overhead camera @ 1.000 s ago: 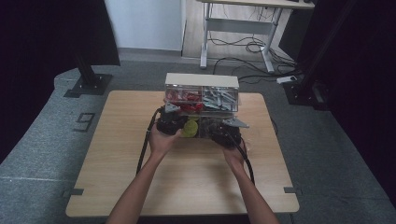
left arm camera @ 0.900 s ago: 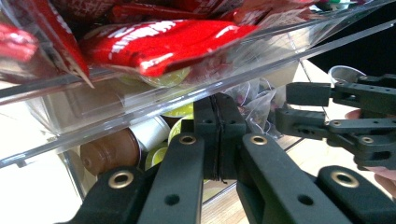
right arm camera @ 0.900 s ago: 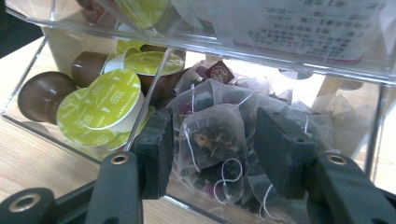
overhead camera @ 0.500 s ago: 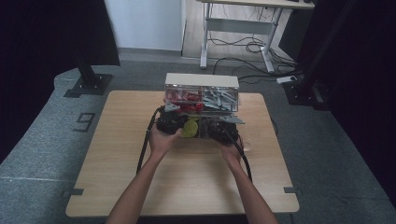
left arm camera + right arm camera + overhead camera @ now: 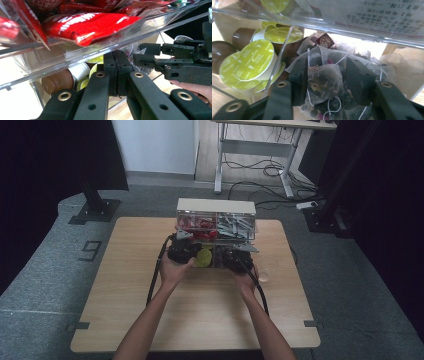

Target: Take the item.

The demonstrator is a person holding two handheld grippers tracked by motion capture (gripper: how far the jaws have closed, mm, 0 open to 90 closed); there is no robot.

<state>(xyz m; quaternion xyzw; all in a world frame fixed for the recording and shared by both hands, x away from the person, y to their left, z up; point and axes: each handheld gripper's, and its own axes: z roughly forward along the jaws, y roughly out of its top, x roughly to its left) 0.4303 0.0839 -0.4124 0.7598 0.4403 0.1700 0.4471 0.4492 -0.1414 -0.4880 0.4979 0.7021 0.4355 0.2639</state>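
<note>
A person is sitting at a wooden table, forearms reaching forward from the near edge, a black gripper in each hand. Both grippers are resting at the front of a clear plastic organiser standing near the table's far edge.

On the left, the left gripper is pointing into the organiser's lower opening with its two black jaws pressed flat together and nothing between them. Just ahead of its tips, coffee capsules with brown bodies and lime-green lids are lying in the lower left compartment. Above them, on the clear upper shelf, red sachets are lying piled.

In the middle, seen from above, a lime-green capsule lid is showing between the two hands.

On the right, the right gripper is reaching into the lower right compartment, which is holding a heap of mesh tea bags. One tea bag, filled with dark leaves and trailing a white string, is sitting between the jaws. The jaws have just been closing, standing about half wide; whether the pads are pressing on the bag cannot be told. Left of the divider, more green-lidded capsules are lying stacked.
</note>
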